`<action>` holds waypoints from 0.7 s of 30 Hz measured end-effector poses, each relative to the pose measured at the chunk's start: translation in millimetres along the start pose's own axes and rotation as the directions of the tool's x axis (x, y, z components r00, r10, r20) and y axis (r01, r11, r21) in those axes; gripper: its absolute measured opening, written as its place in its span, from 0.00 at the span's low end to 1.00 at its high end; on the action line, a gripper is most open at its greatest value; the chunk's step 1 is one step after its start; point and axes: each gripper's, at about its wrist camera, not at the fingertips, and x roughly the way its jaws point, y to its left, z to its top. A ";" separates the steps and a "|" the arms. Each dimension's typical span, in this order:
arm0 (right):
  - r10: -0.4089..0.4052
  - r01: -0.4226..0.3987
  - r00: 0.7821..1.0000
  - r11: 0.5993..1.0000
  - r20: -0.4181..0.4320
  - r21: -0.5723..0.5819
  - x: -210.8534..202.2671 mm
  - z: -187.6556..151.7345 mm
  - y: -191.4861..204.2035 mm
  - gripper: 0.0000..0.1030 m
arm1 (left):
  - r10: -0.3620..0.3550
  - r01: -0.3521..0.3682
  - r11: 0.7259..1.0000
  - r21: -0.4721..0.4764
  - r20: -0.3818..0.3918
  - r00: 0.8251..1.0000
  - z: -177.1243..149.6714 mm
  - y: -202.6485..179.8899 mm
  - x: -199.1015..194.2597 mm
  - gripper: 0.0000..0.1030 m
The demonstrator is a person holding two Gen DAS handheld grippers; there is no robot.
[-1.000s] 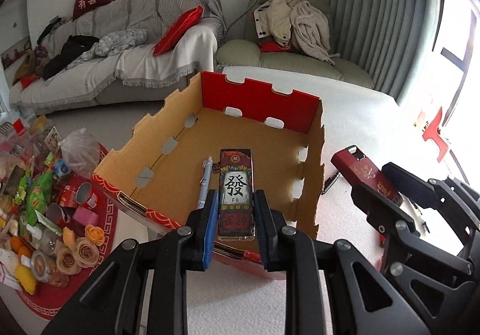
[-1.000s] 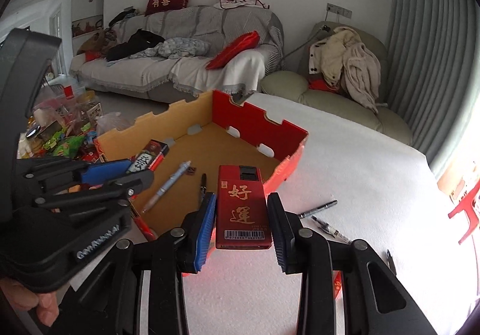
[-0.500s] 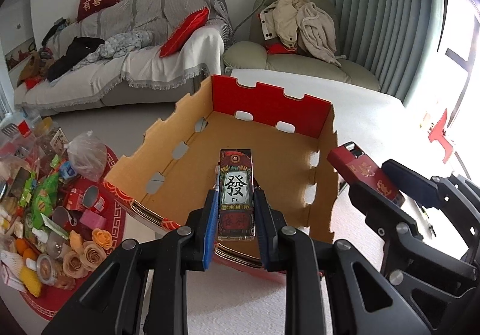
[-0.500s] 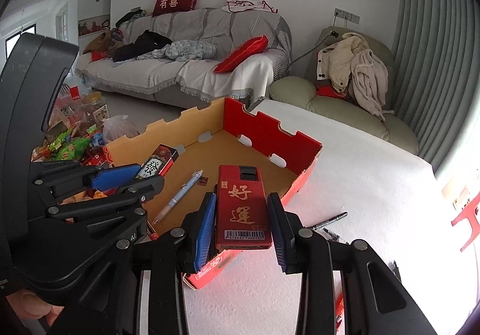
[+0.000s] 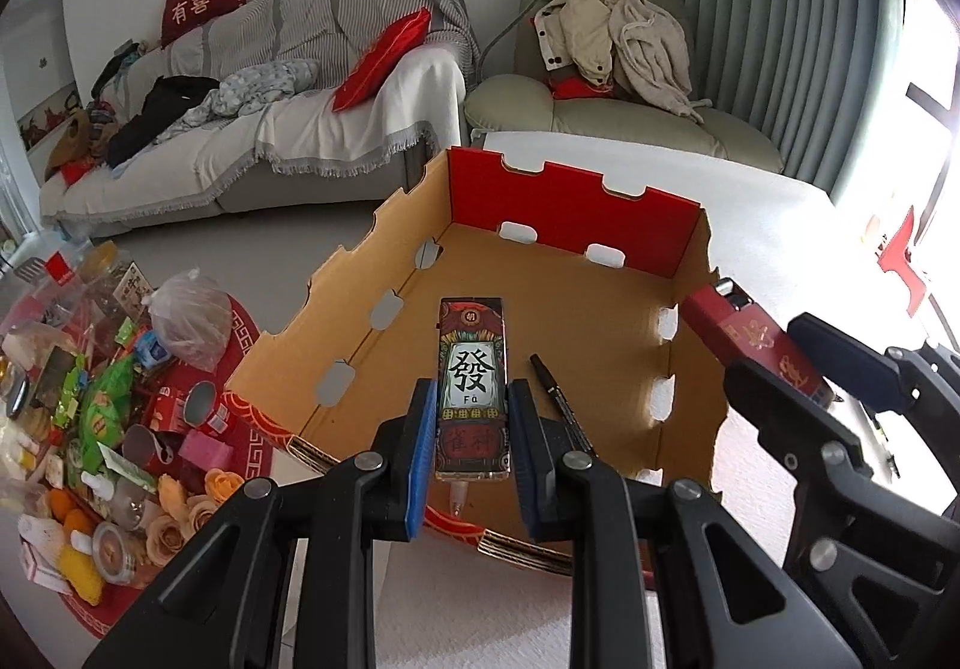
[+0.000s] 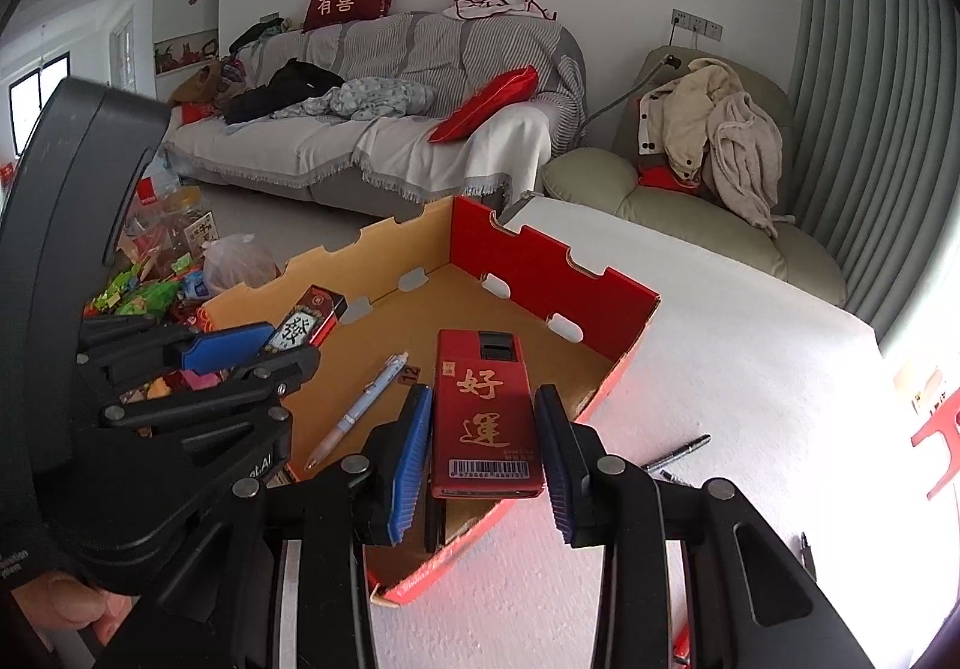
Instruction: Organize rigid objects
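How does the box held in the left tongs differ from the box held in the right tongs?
The dark patterned rectangular box in the left tongs is narrow, with a white panel bearing a black character; the plain red rectangular box in the right tongs is wider, with gold characters and a barcode. Both are gripped over the open cardboard tray.

1. Daylight floods both views from the right; a window [image 5: 936, 87] at the right edge of the left wrist frame is blown out to white.
2. The white table [image 6: 750, 369] glares toward the right (detail there washes out).
3. Fisheye distortion bends the curtain [image 6: 870, 69] and walls; the corners are black.
4. Focus is sharp at centre, softer at the lower left edge.
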 end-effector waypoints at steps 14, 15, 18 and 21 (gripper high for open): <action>0.023 -0.023 1.000 1.000 -0.010 0.016 19.0 15.0 2.6 0.35 | 0.004 -0.004 1.000 -0.004 -0.013 1.000 7.3 7.3 9.1 0.24; 0.024 -0.024 1.000 1.000 -0.011 0.016 19.2 15.2 2.8 0.35 | 0.004 -0.004 1.000 -0.005 -0.014 1.000 8.4 8.5 10.3 0.24; 0.023 -0.023 1.000 1.000 -0.012 0.012 20.8 16.4 2.3 0.35 | 0.005 -0.005 1.000 -0.005 -0.018 1.000 12.2 11.0 14.1 0.24; 0.022 -0.022 1.000 1.000 -0.017 0.009 25.5 19.3 1.9 0.35 | 0.005 -0.005 1.000 -0.005 -0.022 1.000 13.5 11.5 17.3 0.24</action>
